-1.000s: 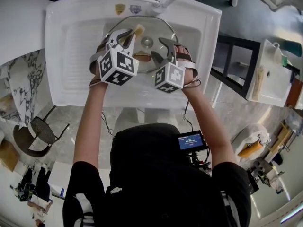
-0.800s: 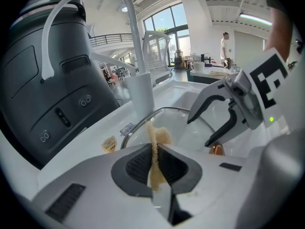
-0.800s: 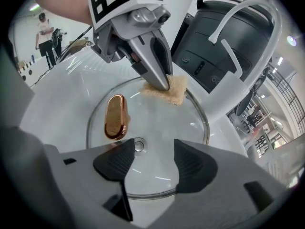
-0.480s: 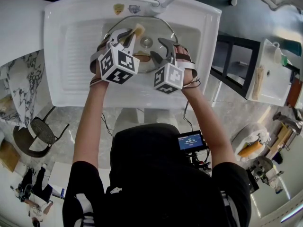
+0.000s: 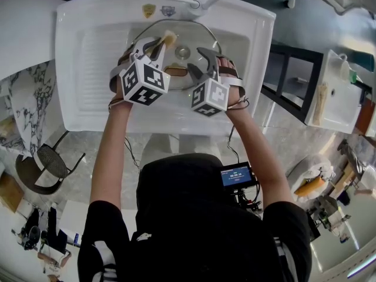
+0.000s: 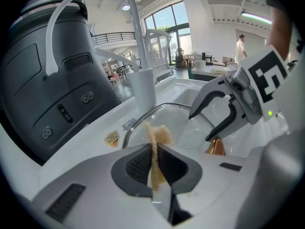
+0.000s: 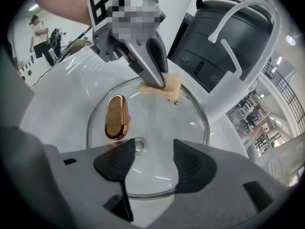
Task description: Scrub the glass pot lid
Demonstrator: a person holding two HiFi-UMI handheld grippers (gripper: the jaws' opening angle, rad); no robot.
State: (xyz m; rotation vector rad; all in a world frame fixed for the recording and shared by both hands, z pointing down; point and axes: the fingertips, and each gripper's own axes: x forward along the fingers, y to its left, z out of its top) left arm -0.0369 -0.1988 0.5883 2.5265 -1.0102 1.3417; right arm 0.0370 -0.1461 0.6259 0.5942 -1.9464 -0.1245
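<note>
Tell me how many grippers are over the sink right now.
2. The left gripper, shut on a tan sponge, is over the left of the glass lid; the right gripper, jaws open and empty, is over its right, beside the copper handle.

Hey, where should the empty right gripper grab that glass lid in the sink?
Probably by the copper handle on top, coming from above, fingers across its narrow width. The lid lies handle-up in the sink, so its rim offers little purchase.

White sink [image 5: 88,57], curved white faucet [image 5: 197,4], dark grey appliance [image 6: 43,80] behind, round stool [image 5: 51,162]
</note>
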